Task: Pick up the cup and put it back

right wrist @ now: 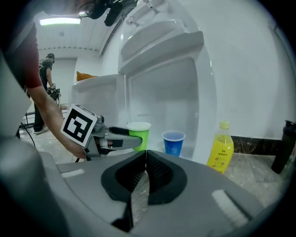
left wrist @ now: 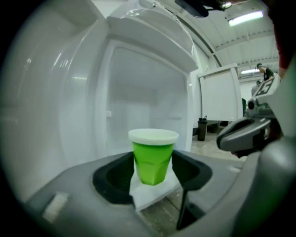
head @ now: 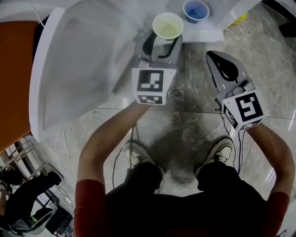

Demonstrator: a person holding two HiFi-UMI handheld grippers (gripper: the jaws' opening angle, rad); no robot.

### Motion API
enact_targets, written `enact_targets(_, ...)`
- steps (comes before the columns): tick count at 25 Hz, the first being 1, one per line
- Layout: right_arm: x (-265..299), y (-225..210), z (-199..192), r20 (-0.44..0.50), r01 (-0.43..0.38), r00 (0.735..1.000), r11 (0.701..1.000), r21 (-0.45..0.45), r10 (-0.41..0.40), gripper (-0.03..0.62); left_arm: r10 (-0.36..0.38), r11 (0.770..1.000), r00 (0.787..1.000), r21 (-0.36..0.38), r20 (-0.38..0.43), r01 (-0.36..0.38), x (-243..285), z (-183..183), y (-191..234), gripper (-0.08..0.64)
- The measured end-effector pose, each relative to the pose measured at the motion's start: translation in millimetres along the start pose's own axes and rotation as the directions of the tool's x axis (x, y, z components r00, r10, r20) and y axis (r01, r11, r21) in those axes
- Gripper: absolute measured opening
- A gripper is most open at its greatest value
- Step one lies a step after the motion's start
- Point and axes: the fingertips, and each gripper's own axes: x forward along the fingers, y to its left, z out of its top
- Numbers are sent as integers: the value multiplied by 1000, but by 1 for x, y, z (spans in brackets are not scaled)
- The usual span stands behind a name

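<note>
A green cup with a pale rim sits between the jaws of my left gripper, whose dark pads press on both its sides. In the left gripper view the green cup hangs just over a white shelf corner, in front of the open white fridge. In the right gripper view the green cup shows behind the left gripper's fingers. My right gripper hovers to the right over the floor, shut and holding nothing; its pads meet.
A blue cup stands on the white ledge beside the green one, and a yellow bottle stands on the floor further right. The fridge door is swung open at the left. A dark bottle is at the far right.
</note>
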Motion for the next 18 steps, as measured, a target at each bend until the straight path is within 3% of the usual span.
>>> enact_targets(12,-2,32,22,39,-30,999,999,-13,31,2,-110,992,994,63,24,108,-60,8,-21,253)
enact_targets(18,-5,48,21,28,-57,998,997,-44,59,2,-131,989,990,69,55,127,-88,12,-28,253)
